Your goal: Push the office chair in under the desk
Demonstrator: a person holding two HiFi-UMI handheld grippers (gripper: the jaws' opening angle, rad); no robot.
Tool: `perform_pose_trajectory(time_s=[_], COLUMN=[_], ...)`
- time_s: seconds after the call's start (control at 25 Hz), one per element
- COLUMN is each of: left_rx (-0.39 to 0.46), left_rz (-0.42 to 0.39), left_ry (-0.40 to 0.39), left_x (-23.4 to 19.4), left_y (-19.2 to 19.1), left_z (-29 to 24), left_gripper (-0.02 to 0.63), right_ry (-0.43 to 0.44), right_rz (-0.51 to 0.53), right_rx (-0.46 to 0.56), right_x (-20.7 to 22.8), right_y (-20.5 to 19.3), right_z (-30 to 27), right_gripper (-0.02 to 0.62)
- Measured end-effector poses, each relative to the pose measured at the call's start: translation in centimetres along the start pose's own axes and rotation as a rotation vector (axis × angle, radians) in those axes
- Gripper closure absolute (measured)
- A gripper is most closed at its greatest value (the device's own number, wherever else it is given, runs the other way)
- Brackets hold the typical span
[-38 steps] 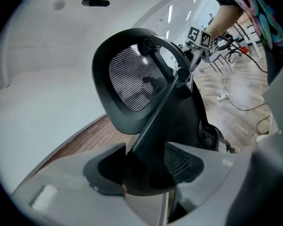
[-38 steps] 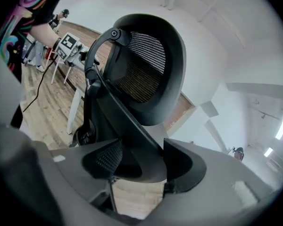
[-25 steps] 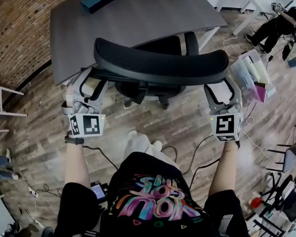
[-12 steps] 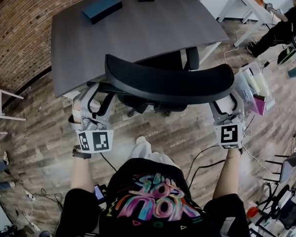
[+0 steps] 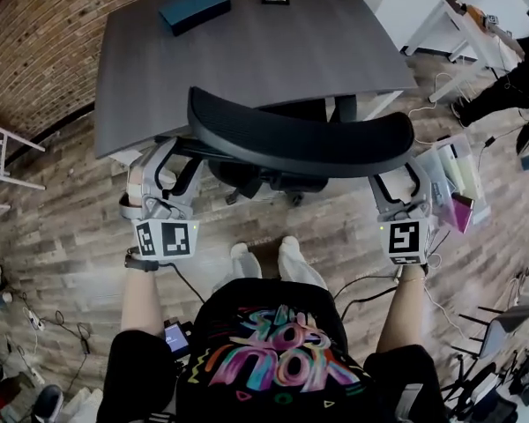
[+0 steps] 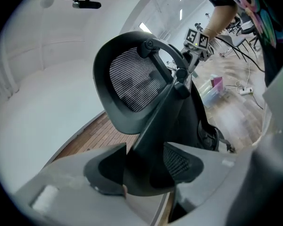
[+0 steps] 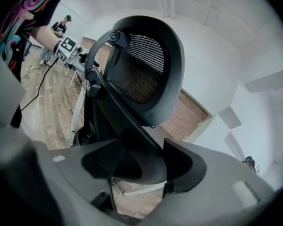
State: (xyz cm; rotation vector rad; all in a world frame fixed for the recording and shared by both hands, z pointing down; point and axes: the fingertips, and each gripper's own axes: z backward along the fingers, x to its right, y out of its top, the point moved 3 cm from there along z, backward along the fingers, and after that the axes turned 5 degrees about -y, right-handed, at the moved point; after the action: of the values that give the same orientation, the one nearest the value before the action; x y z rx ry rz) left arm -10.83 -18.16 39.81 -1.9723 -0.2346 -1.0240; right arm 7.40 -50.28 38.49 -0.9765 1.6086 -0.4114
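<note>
The left gripper [image 5: 170,157] and right gripper [image 5: 397,179] are each clamping one end of the chair [image 5: 300,139] backrest. Its seat is seemingly sitting partly under the desk [image 5: 247,51]. Both hands should be pushing evenly, so it rolls straight without swivelling.

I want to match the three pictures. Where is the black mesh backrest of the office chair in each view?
Head view: the backrest is a curved band across the centre, in front of the desk.
Left gripper view: upper centre-left, with its edge running down between the jaws.
Right gripper view: upper centre, again running down between the jaws.
Shared landmark: the brick wall.
</note>
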Motion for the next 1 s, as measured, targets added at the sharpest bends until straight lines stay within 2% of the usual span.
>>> perform_pose_trajectory(time_s=[0.52,1.0], left_rx=[-0.12,-0.159], left_rz=[0.046,0.072], left_ry=[0.093,0.13], left_x=[0.0,-1.0], left_y=[2.2,2.9], left_z=[-4.3,-8.7], left_gripper=[0.362,0.362], right_ry=[0.088,0.145], right_rz=[0.04,0.063], right_rx=[0.088,0.095], right_x=[5.2,8.8], right_y=[-1.7,-2.3], right_z=[-6.7,-13.3], right_gripper=[0.324,0.324])
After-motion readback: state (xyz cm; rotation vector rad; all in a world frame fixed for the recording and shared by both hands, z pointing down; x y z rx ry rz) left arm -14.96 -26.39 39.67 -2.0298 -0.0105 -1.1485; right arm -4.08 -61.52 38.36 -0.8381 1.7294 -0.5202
